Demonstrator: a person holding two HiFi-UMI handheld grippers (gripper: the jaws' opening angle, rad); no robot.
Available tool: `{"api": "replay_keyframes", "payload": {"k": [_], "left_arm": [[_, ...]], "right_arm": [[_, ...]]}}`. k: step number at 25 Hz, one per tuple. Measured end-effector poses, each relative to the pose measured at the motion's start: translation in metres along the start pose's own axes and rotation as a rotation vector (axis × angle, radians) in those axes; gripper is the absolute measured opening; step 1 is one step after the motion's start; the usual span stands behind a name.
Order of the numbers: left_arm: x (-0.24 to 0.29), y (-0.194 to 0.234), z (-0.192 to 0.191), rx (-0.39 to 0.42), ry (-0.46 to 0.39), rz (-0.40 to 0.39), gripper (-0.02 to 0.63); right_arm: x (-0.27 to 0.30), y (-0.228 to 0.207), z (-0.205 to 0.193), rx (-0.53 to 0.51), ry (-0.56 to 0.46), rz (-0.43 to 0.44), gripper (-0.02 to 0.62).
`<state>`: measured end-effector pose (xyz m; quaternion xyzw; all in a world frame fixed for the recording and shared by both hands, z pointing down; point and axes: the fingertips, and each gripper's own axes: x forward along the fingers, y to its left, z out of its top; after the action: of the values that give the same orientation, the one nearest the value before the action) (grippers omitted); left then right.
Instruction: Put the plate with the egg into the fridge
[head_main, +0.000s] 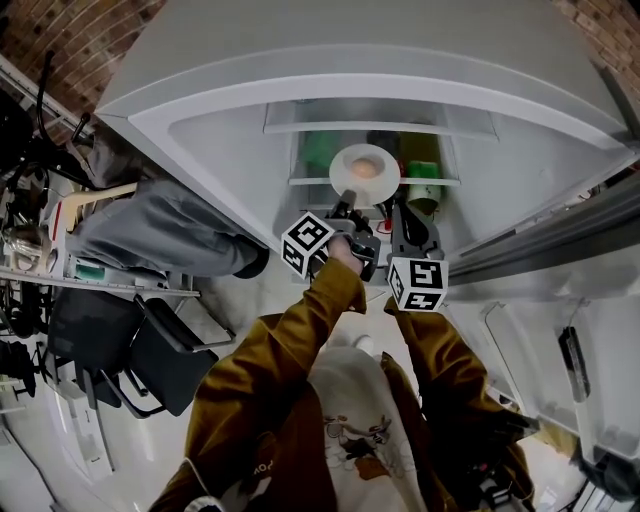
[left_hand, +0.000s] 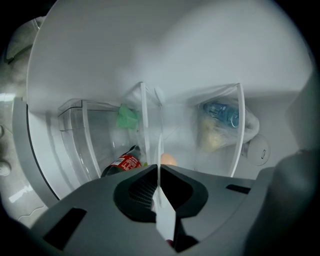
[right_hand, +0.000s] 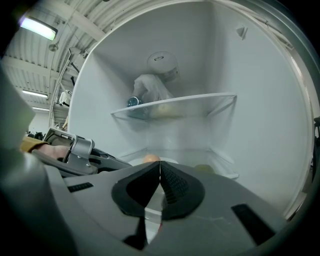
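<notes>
A white plate (head_main: 365, 172) with a brown egg (head_main: 366, 169) on it hangs just inside the open fridge (head_main: 230, 120), over its lower shelf. My left gripper (head_main: 347, 203) is shut on the plate's near rim. In the left gripper view that rim (left_hand: 159, 150) runs edge-on from between the jaws of the left gripper (left_hand: 159, 176), with the egg (left_hand: 168, 159) beyond. My right gripper (head_main: 398, 212) is to the right of the plate, shut and empty. In the right gripper view the right gripper (right_hand: 160, 167) points at the egg (right_hand: 150, 159) from the side.
A glass shelf (right_hand: 200, 102) carries a plastic bag (right_hand: 150, 89) of food. A cola bottle (left_hand: 122, 164) lies in the fridge, and green items (head_main: 422, 172) stand behind the plate. The fridge door (head_main: 560, 340) hangs open at right. A person's grey sleeve (head_main: 160, 235) reaches in from the left.
</notes>
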<state>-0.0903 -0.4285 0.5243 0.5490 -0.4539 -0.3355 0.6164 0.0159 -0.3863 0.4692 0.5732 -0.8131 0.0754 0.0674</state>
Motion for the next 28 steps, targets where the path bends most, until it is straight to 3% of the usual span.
{"api": "replay_keyframes", "payload": {"k": [28], "left_arm": [[0.026,0.006,0.003,0.027,-0.013,0.024,0.021]], "right_arm": [[-0.01,-0.014,-0.007,0.006,0.025,-0.027,0.005]]}}
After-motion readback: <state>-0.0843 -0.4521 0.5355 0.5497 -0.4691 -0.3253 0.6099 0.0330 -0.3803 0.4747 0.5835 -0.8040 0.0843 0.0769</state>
